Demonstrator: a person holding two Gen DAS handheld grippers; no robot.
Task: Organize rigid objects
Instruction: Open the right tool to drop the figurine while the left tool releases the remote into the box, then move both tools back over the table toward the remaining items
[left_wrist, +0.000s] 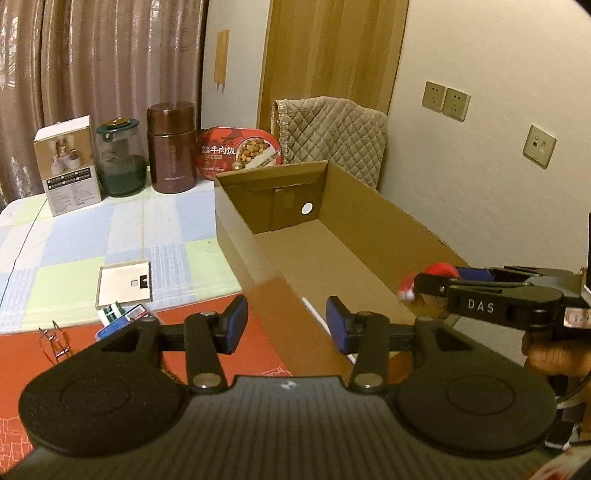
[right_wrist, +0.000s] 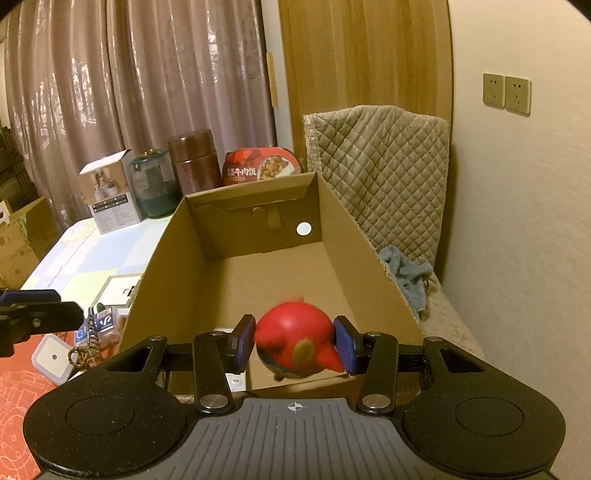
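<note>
**Red toy over the near end of the cardboard box**

Right tool (right_wrist: 295, 345) closed on a red toy (right_wrist: 297, 345), blue pads pressed against its two sides. Held just above the near end of the cardboard box (right_wrist: 159, 273), probably so that letting go drops it straight inside instead of onto the rim. Toy blurred; cannot tell exactly what figure it is, only a round red body with a pointed part and a tan patch. Seen from the left wrist view as a red shape (left_wrist: 441, 268) at the tip of the right tool (left_wrist: 430, 284), above the box's near corner.

Left tool (left_wrist: 286, 325) spread wide with nothing between its pads, hanging beside the box's left wall, likely kept aside to leave the opening free, or ready for the next pick.

Inside the box: bare brown floor and a white round sticker (right_wrist: 303, 229) on the far wall; a white strip near the front wall, too hidden to name. Otherwise no contents visible.

Outside, on the table (left_wrist: 110, 236): a white carton (left_wrist: 68, 166), a green-lidded jar (left_wrist: 120, 158), a brown flask (left_wrist: 171, 147) and a red meal tub (left_wrist: 240, 151) lined up at the back, upright, seemingly awaiting their turn. Nearer, a flat white box (left_wrist: 123, 282) and small packets (left_wrist: 118, 314), well apart from the back row.
</note>
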